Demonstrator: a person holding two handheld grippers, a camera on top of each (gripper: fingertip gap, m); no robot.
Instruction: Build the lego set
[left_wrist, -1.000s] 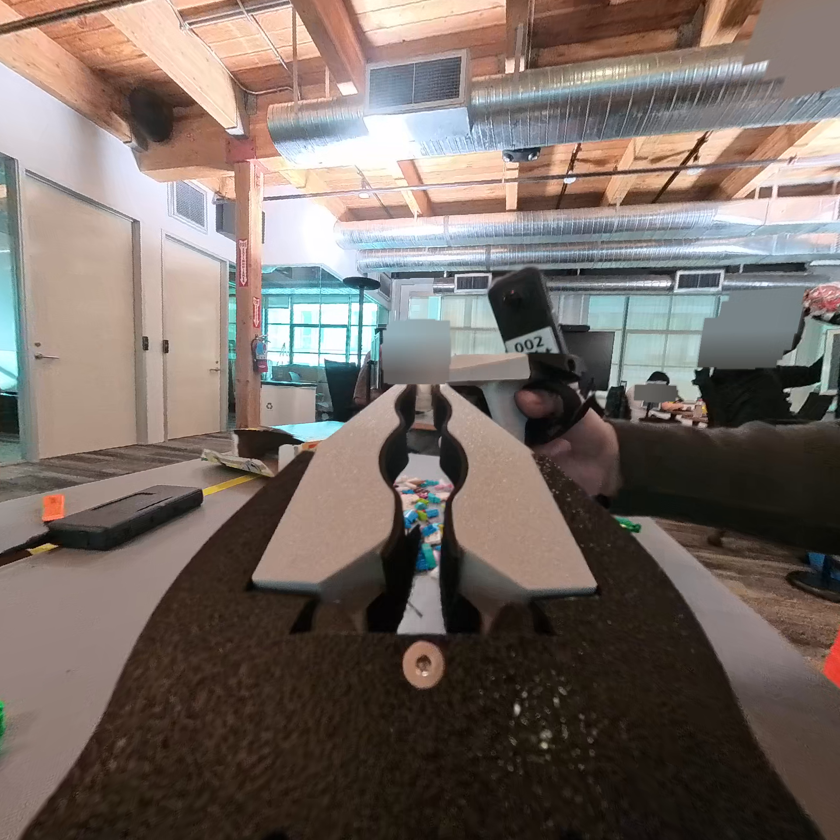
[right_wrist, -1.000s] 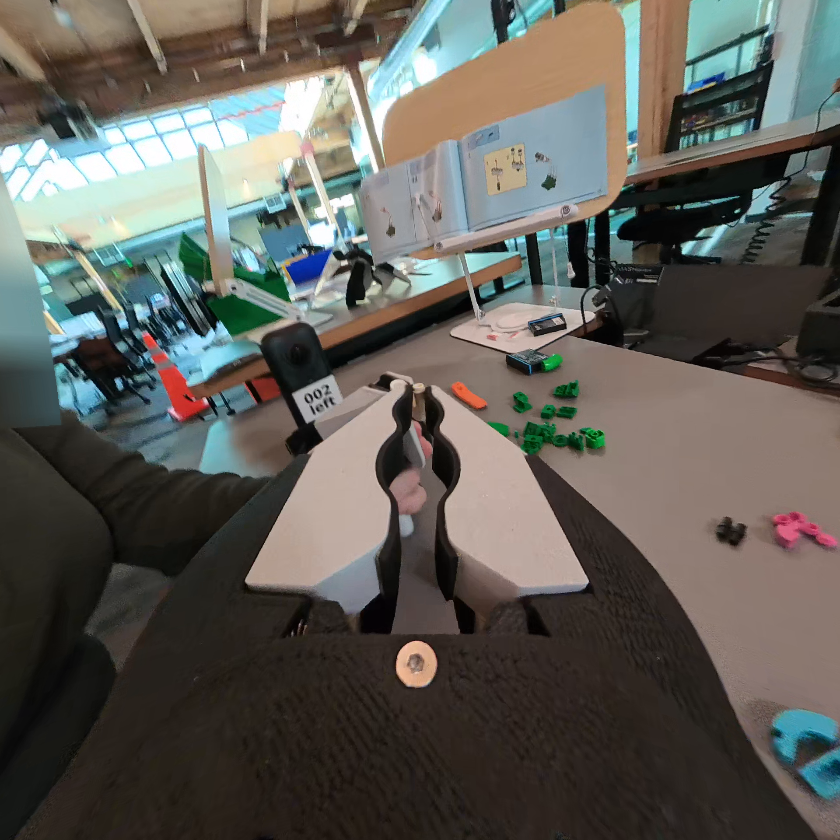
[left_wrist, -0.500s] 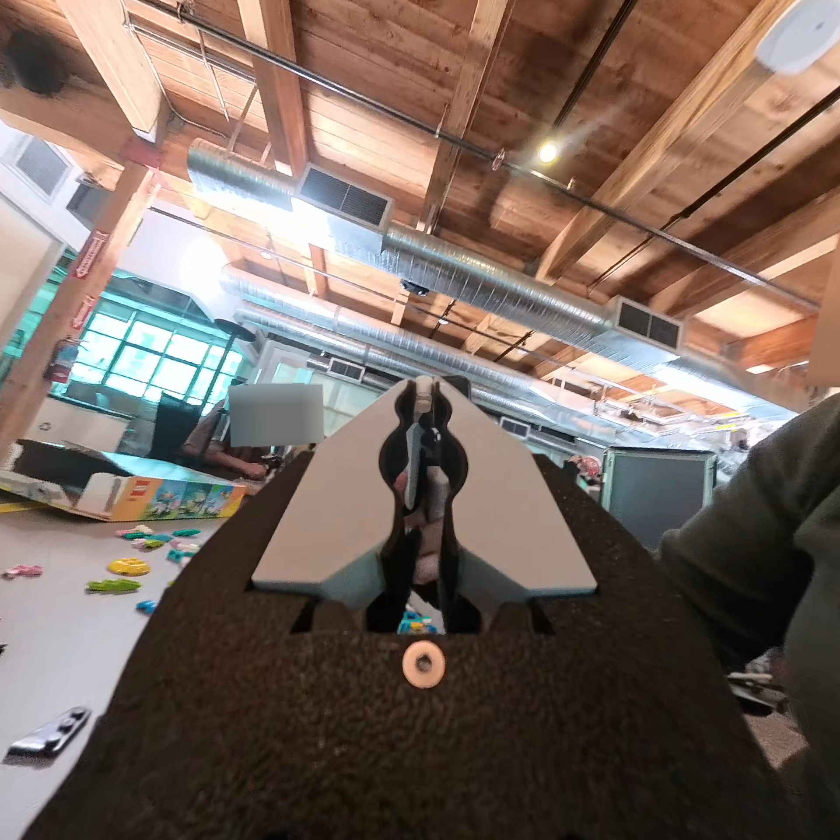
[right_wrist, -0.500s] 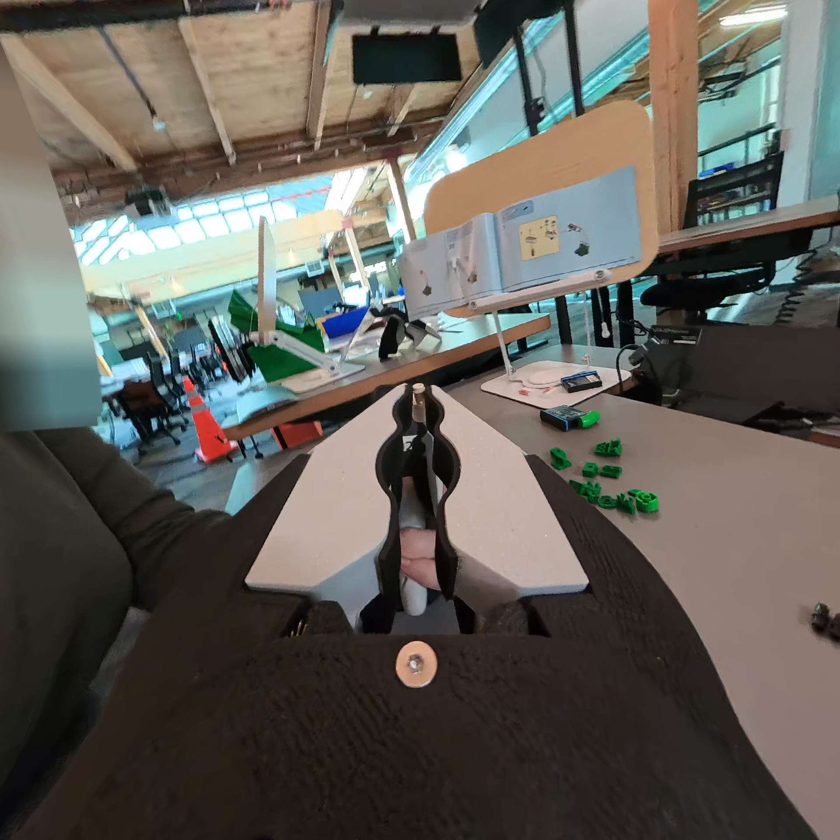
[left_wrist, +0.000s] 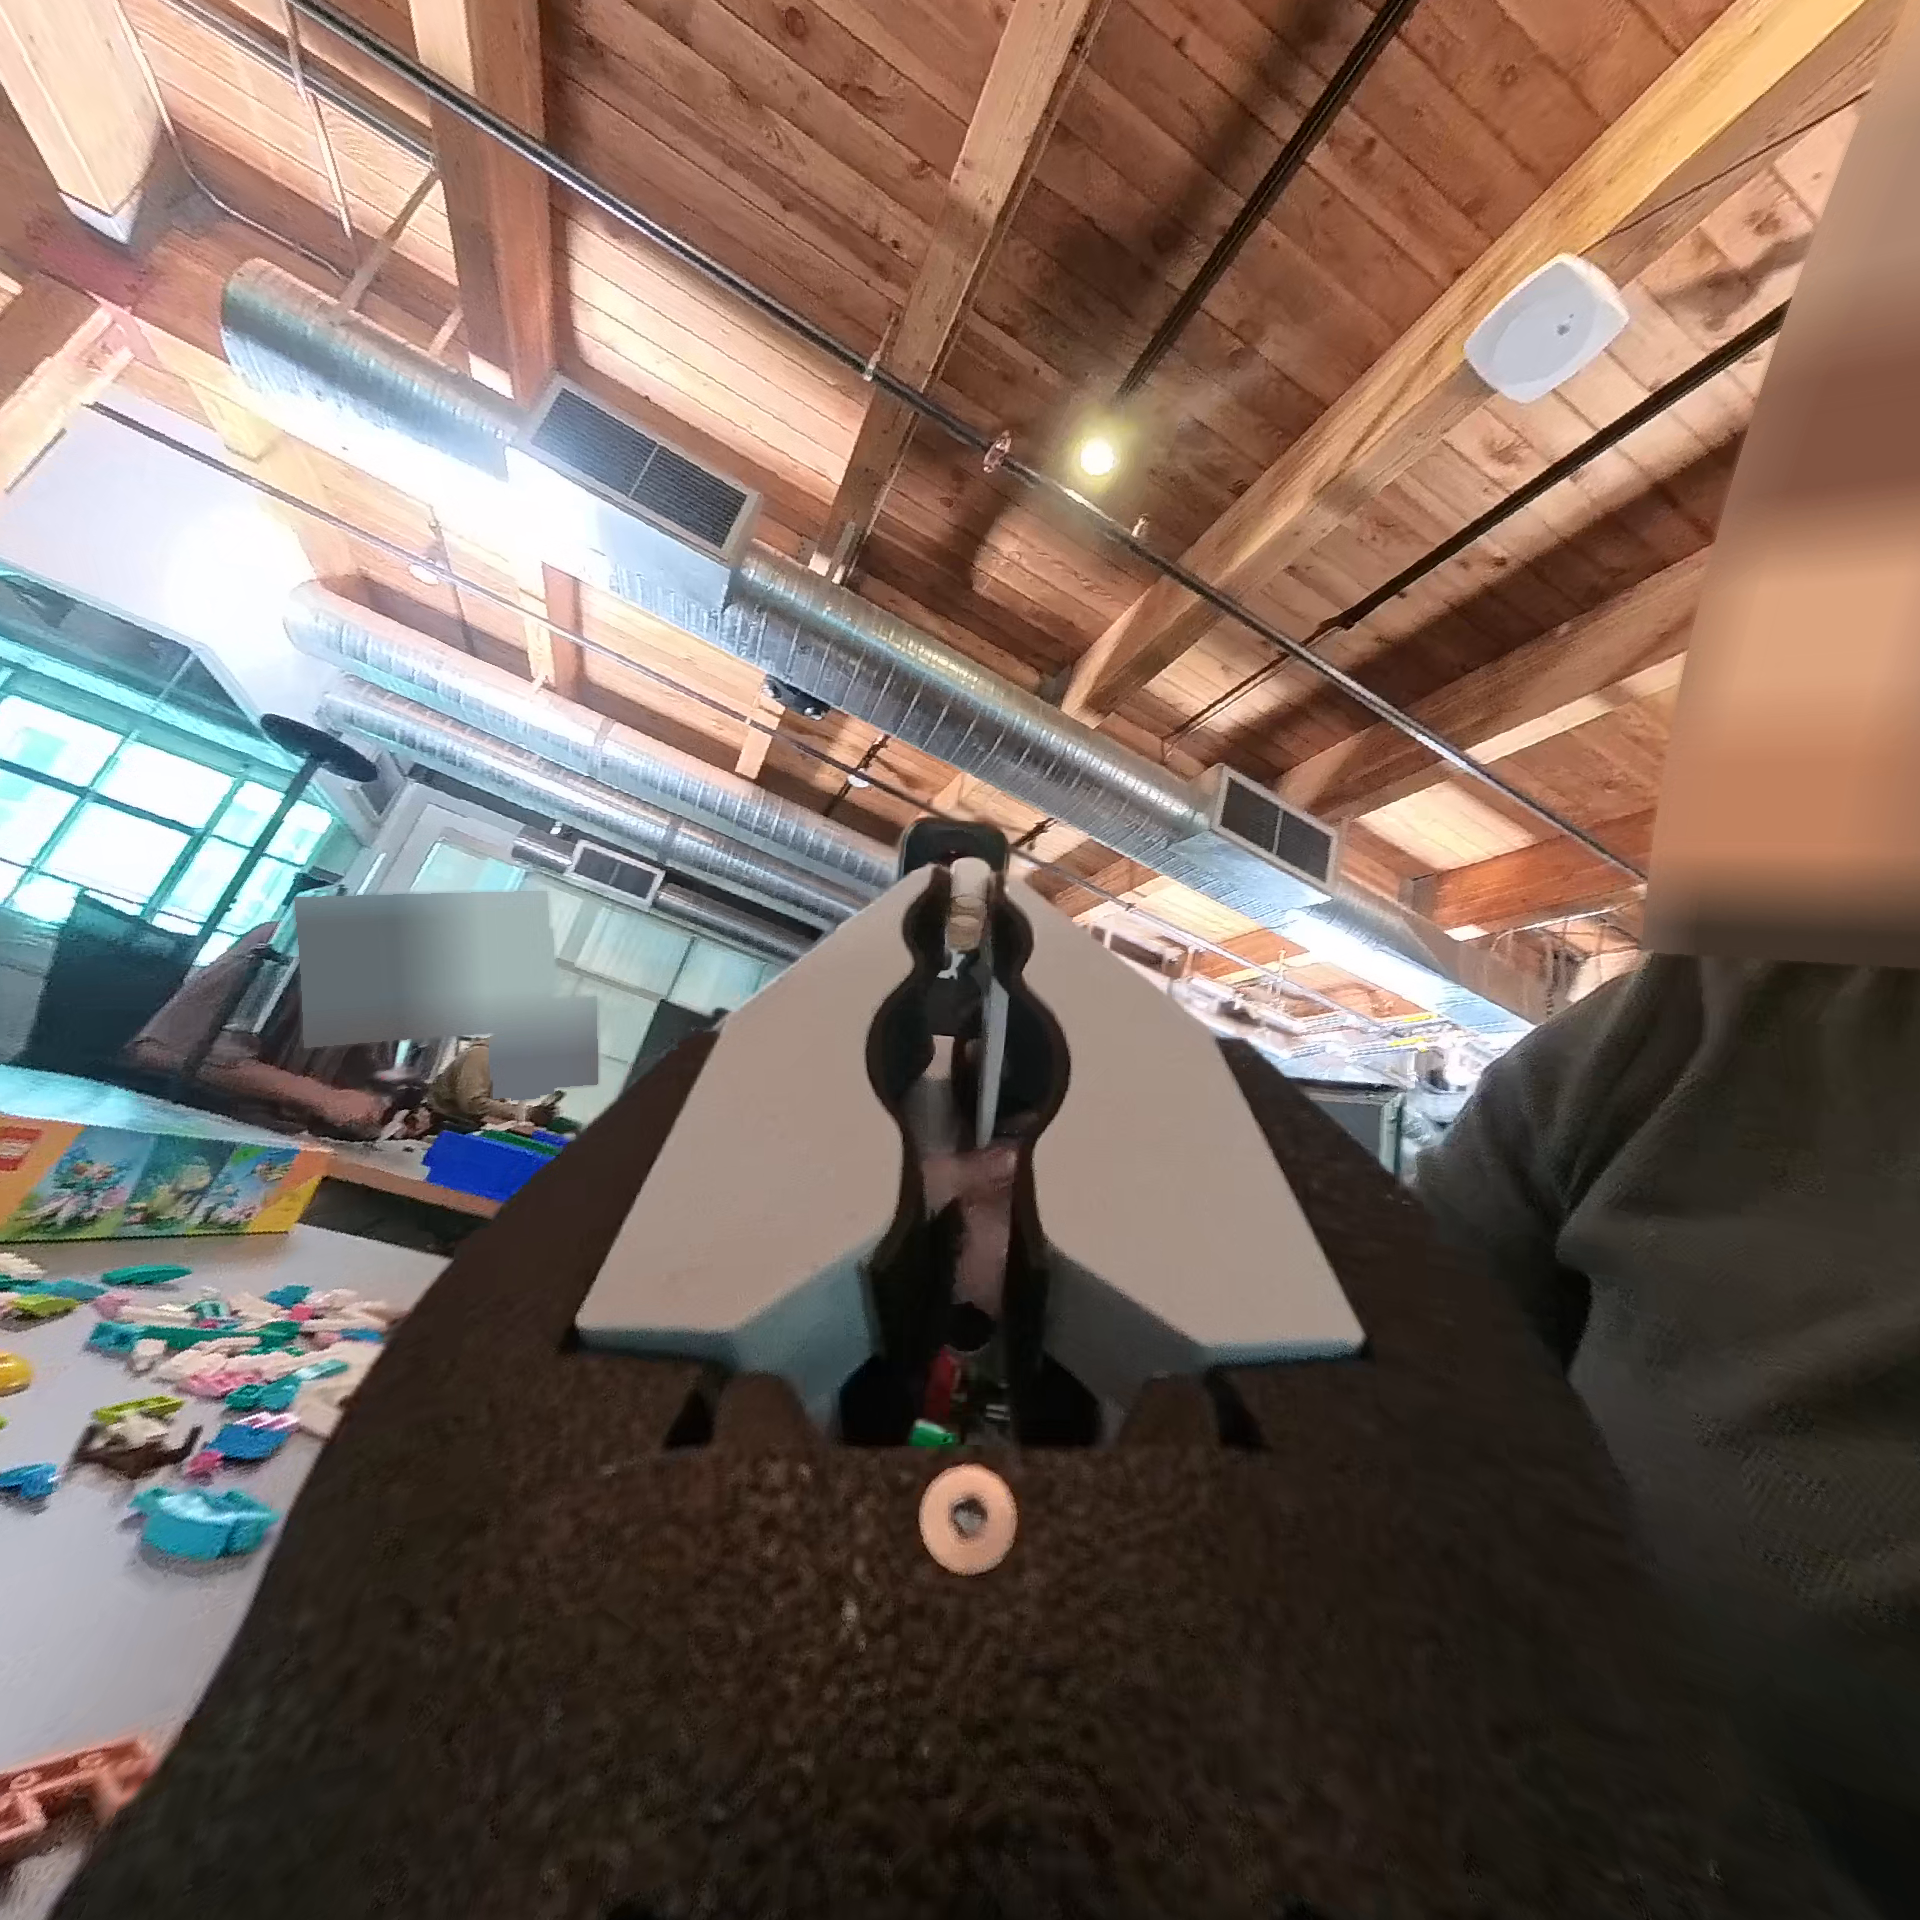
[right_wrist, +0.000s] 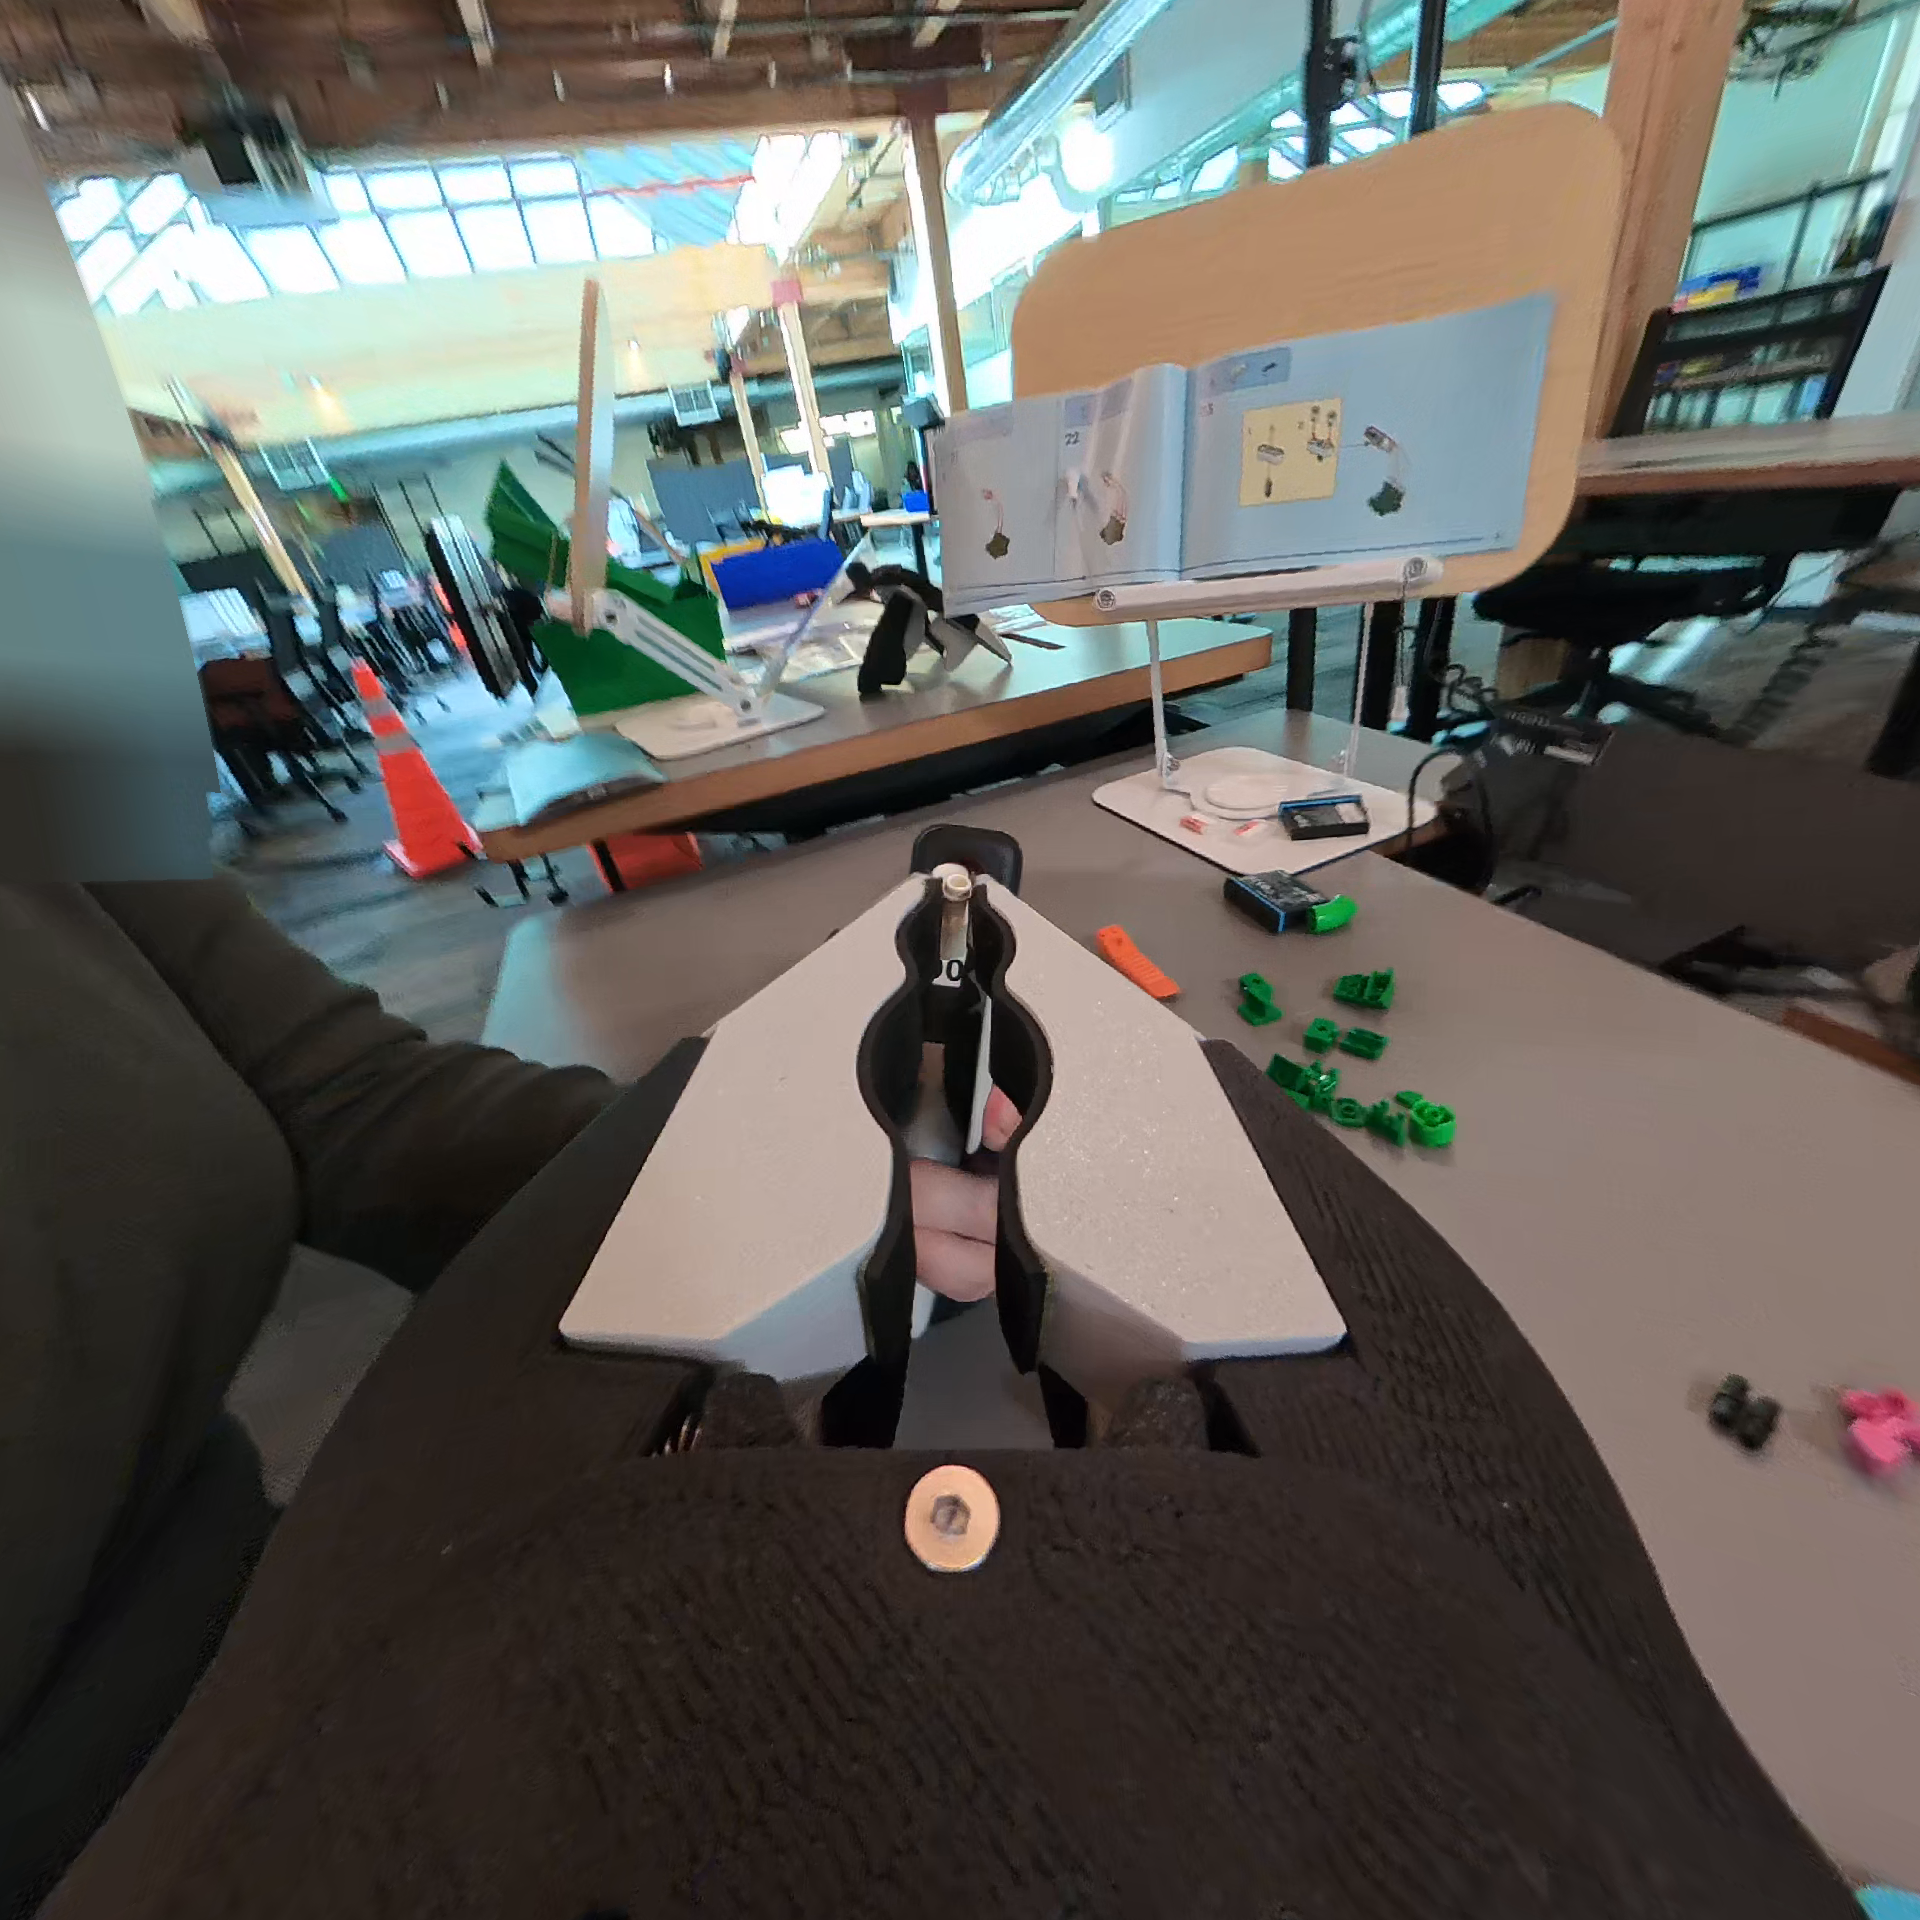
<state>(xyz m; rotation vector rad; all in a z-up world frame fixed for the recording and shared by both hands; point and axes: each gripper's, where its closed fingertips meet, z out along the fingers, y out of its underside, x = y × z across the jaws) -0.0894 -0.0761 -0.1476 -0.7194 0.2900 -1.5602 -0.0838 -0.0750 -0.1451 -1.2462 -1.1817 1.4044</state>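
Note:
My right gripper is shut on a small white peg piece at its fingertips, held above the grey table. My left gripper points up toward the ceiling, and its jaws are closed on a small whitish peg piece at the tips. The two grippers face each other tip to tip. Each shows through the other's finger gap, with the person's hand behind. I cannot tell whether this is one piece or two. Loose green Lego pieces lie on the table to the right.
An open instruction booklet stands on a stand at the back. An orange brick separator, a black piece and a pink piece lie on the table. The left wrist view shows a Lego box and several pastel pieces. The tips of both grippers are at nearly the same place.
The left gripper tilted up from level toward the ceiling and its jaws closed at the tips. The two grippers came together tip to tip. The right gripper kept its white piece.

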